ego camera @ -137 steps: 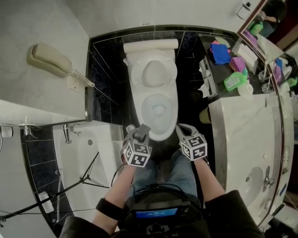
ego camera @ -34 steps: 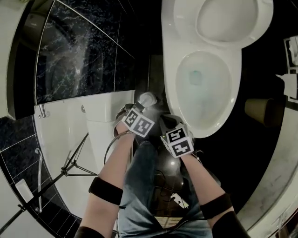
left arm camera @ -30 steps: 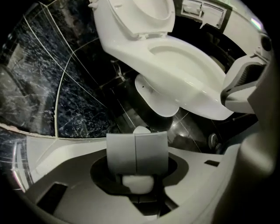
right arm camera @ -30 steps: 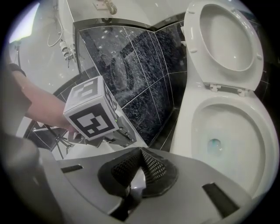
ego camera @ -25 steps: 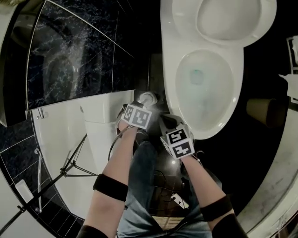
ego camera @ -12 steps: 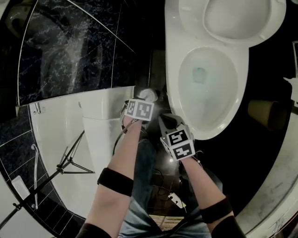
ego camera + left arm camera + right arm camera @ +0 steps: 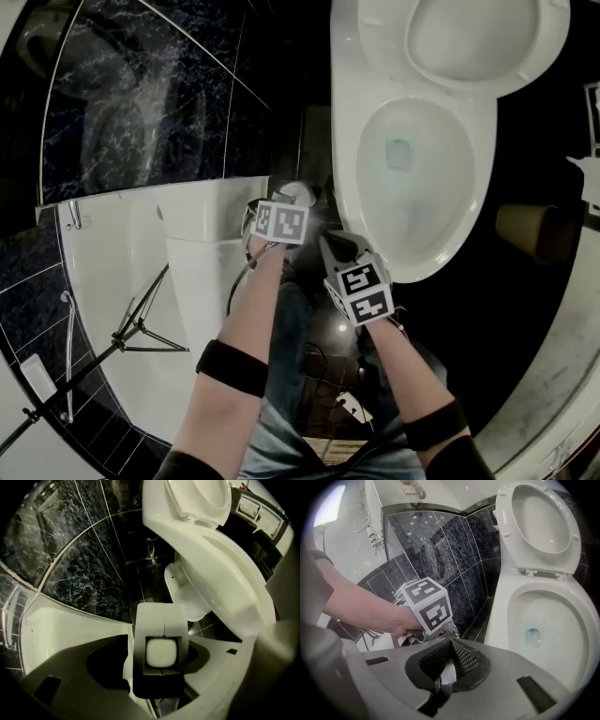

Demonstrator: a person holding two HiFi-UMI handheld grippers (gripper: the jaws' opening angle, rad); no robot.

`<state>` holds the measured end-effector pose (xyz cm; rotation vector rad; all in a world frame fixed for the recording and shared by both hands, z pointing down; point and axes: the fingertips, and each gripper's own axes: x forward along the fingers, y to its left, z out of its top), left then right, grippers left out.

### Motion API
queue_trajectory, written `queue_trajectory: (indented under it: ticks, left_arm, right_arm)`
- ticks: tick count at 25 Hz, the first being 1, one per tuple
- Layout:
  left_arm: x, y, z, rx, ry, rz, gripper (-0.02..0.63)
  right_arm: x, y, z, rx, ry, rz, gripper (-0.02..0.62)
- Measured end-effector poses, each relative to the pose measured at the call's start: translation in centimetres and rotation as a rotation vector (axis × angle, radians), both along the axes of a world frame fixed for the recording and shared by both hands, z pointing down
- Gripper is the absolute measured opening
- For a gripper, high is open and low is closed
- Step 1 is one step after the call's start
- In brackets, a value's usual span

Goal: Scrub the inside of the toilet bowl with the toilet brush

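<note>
The toilet (image 7: 441,141) stands with its lid up, a little blue water in the bowl (image 7: 401,155) (image 7: 533,636). Left of it on the floor stands the white brush holder (image 7: 161,620) (image 7: 298,194), with the rounded top of the brush handle (image 7: 161,652) in its middle. My left gripper (image 7: 163,645) (image 7: 281,214) points straight down over it. Its jaws have just been opening and now stand wide on either side of the handle top, clear of it. My right gripper (image 7: 450,644) (image 7: 339,247) hangs beside the bowl's front rim, shut and empty.
A white bathtub edge (image 7: 122,244) and a dark tripod (image 7: 141,333) lie to the left. Black marble tiles (image 7: 159,103) back the corner. A brown paper roll (image 7: 525,225) sits right of the toilet. My jeans-clad legs (image 7: 291,366) are below the grippers.
The left gripper's marker cube has rolled a little and edged over the brush holder. The right gripper has stayed put beside the bowl.
</note>
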<state>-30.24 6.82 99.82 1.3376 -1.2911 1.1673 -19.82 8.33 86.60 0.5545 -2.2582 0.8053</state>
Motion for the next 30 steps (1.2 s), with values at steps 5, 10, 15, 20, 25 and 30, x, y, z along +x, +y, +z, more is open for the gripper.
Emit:
queue_trajectory:
  ticks: [5,10,15,20,25,30]
  left_arm:
    - [-0.2,0.3,-1.5,0.020,-0.009,0.008,0.330]
    - [-0.2,1.1,-5.5,0.048,-0.044,0.046,0.330]
    - [-0.1,2.1,-12.3,0.109,-0.064,0.076,0.330]
    - [2.3,2.7,-21.7,0.217,-0.043,0.083,0.251]
    - [5.0,3.4,-33.1,0.356,-0.019,0.089,0.106]
    - [8.2,4.0,-43.7,0.495,0.047,0.104,0.005]
  right_arm:
    - [0.3,0.3,-0.7,0.003,0.000,-0.002,0.006]
    - [1.4,0.9,-3.0,0.005,0.006,-0.001,0.006]
    - [2.5,1.2,-7.7,0.007,0.003,0.008,0.006]
    - [4.3,0.7,-15.0,0.032,0.002,0.029,0.006]
    - [6.5,0.0,-24.0,0.074,-0.005,0.050,0.006]
    - [9.9,-1.0,-32.7,0.127,-0.028,0.082,0.006]
